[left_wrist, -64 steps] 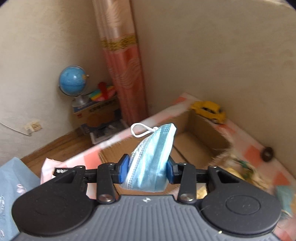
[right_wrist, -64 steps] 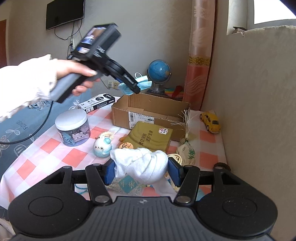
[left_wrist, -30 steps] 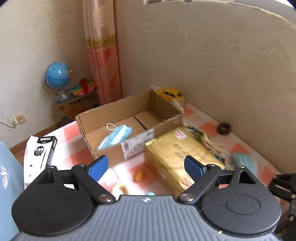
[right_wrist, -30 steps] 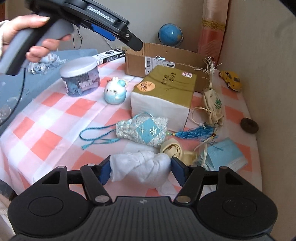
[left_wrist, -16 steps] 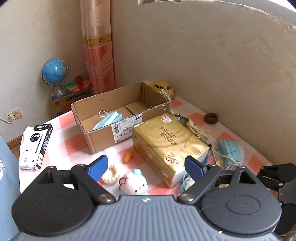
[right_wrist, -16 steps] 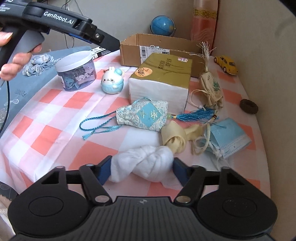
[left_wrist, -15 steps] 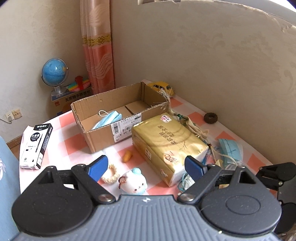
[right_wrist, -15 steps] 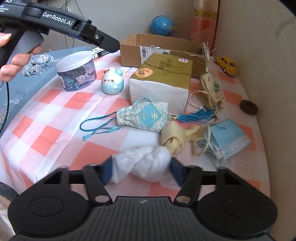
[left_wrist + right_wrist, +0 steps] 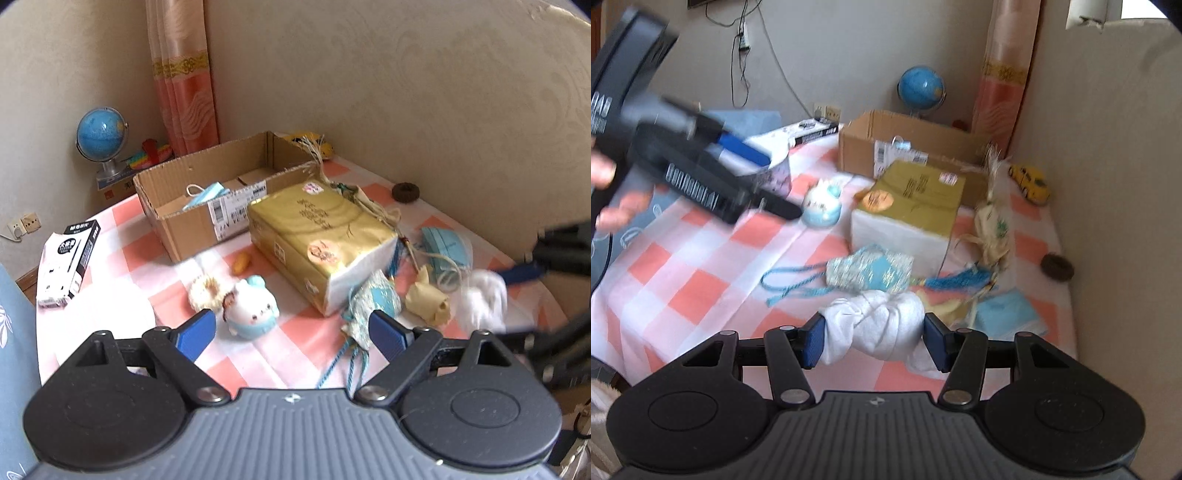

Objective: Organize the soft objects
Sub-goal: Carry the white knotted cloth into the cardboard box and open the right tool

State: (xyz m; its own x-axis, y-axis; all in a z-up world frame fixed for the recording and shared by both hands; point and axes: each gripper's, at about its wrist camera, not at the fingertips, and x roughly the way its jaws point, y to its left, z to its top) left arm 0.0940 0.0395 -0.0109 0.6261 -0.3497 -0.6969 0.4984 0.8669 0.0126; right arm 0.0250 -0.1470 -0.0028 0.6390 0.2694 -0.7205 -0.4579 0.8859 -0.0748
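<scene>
While the left tool (image 9: 291,332) hangs wide open and empty above the counter (image 9: 122,295), its view suggests a crowding risk: the plush bunny (image 9: 251,306), the embroidered pouch (image 9: 373,302) and the tissue pack (image 9: 317,236) lie close together near its pads, so a careless closing could catch two things or snag the pouch cord. A blue mask (image 9: 205,194) already lies in the cardboard box (image 9: 207,221) at the far side. Checked pink-and-white cloth covers the counter, set in a corner of pale wall with a curtain (image 9: 181,74) and a globe (image 9: 101,134).

From the right wrist, the right tool (image 9: 873,341) has just been closing and now pinches the knotted white cloth (image 9: 875,328). Its loose tail hangs below and could drag over the second mask (image 9: 1008,314) or slip free on the way to the box (image 9: 908,147). The left tool (image 9: 750,184) crosses the far left, blurred, so a collision is possible.
</scene>
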